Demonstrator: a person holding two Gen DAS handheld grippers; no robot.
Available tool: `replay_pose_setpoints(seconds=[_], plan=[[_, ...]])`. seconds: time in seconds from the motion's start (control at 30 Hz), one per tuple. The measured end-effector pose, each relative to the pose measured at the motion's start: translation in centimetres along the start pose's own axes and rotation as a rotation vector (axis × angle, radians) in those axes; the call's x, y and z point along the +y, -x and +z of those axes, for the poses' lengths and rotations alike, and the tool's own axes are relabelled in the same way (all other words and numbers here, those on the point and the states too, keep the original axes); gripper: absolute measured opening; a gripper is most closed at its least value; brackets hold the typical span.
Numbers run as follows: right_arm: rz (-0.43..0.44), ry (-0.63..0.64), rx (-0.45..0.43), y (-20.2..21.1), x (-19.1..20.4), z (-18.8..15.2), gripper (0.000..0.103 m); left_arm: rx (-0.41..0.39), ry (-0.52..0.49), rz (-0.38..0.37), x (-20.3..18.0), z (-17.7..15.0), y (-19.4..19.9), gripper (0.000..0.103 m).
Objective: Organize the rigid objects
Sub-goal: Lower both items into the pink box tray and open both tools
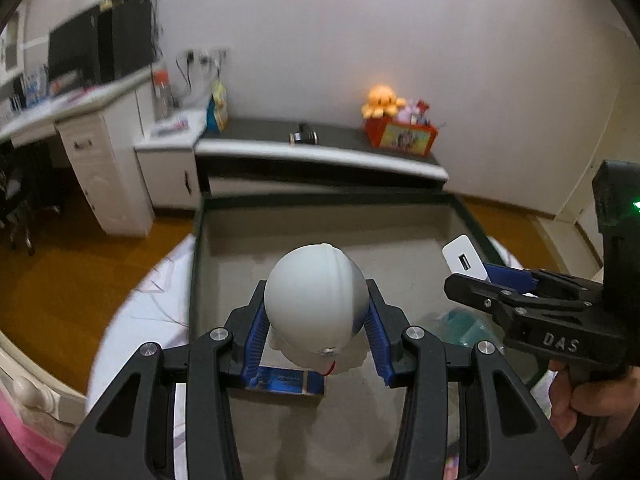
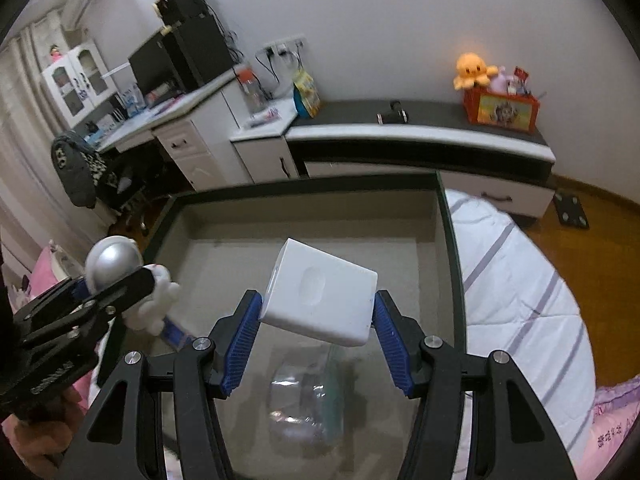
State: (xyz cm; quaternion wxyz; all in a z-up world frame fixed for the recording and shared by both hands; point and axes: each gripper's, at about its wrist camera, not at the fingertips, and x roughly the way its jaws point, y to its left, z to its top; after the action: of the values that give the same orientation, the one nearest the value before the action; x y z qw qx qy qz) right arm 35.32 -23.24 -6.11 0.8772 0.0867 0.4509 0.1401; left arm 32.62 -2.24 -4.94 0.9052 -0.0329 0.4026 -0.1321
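Over the open storage box lying on the bed, the right hand-held gripper clamps a white charger block and the left hand-held gripper clamps a white astronaut figure; both should be lowered onto bare box floor, clear of the plastic bag, before letting go.

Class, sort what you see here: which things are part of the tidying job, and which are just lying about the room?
Part of the job:
- white astronaut figure, in the left gripper
- white charger block, in the right gripper
- grey bin

Lying about:
- orange plush octopus
- red toy box
- black monitor
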Motion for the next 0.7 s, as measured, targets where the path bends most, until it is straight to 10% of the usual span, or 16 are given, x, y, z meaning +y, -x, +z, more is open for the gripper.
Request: replay_pose_setpoints(seconds=[0.1, 0.17, 0.23, 0.33, 0.7], plan=[[0.021, -0.035, 0.03, -0.6, -0.8, -0.2, 0.062, 0.052, 0.002, 0.006, 0.2, -0.4, -1.7, 0.046], [0.029, -0.058, 0.026, -0.3, -1.2, -0.4, 0.085, 0.06, 0.013, 0.018, 0.3, -0.7, -1.7, 0.052], [0.035, -0.079, 0.014, 0.4, -1.5, -0.6, 0.087, 0.039, 0.011, 0.032, 0.3, -0.8, -0.9, 0.084], [0.027, -0.093, 0.007, 1.4, -1.6, -1.0, 0.088, -0.035, 0.013, 0.048, 0.2, -1.3, 2.0, 0.103], [-0.001, -0.062, -0.187, 10.7, 1.7, -6.5, 0.088, -0.19, 0.025, 0.106, -0.8, -5.6, 12.2, 0.103]])
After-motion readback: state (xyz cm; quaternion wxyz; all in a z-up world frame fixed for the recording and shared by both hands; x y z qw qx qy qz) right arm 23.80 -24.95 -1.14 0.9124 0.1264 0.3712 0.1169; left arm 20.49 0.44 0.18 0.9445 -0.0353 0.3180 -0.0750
